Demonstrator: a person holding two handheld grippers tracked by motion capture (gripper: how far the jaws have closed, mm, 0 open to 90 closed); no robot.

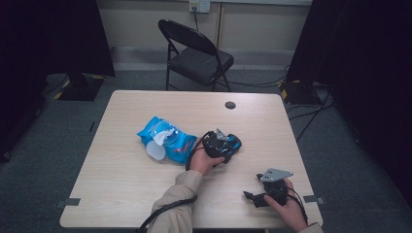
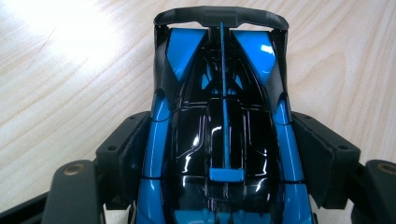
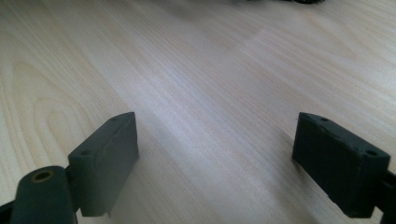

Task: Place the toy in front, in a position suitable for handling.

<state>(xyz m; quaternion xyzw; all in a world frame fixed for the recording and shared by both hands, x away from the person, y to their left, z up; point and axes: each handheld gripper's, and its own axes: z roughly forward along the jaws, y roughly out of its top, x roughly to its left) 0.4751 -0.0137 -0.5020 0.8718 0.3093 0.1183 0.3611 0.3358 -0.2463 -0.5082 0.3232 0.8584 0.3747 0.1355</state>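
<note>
Gripping a glossy blue-and-black toy car [image 2: 219,140] by its flanks, the left gripper [image 1: 221,144] sits near the middle of the pale wood-grain table [image 1: 121,184], its two matte black jaws set wide and pressed against the car's smooth sides. Seen from the left gripper view, the car is a sleek, tapered shell with a thin blue fin down its spine and a curved black wing at the far end, resting on the tabletop. Just beside it, toward the table's left edge, lies a crinkled blue plastic wipes pack [image 1: 163,138] with a white sheet poking from the top. The right gripper [image 1: 257,198] rests near the front right corner, its blocky rubber-faced jaws spread wide with bare wood between them. A black folding chair [image 1: 197,56] stands beyond the far edge.
</note>
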